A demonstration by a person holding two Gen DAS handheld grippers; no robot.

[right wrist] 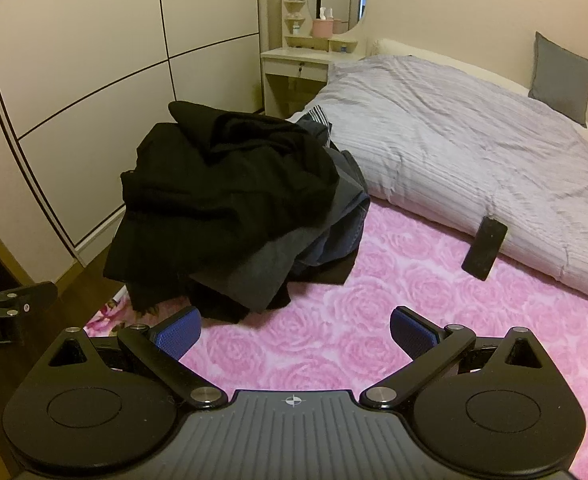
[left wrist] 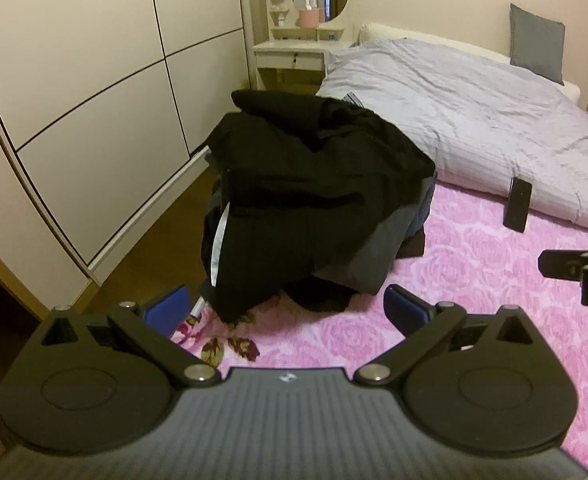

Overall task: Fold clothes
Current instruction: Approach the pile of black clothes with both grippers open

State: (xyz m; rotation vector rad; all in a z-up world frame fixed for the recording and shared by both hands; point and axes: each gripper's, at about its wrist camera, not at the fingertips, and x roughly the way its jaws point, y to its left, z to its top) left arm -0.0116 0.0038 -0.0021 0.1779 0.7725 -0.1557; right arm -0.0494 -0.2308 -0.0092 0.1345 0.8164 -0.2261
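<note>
A heap of dark clothes lies on the pink rose-patterned blanket, with a black garment on top and grey and blue pieces beneath. The same pile of clothes fills the left middle of the right wrist view, resting on the pink blanket. My left gripper is open just short of the heap's near edge, nothing between its blue pads. My right gripper is open over bare blanket, to the right of the heap's front. Each gripper shows at the edge of the other's view.
A crumpled grey duvet covers the far half of the bed, with a black phone propped against it. White wardrobe doors stand left across a strip of wooden floor. A small dressing table with a round mirror stands at the back.
</note>
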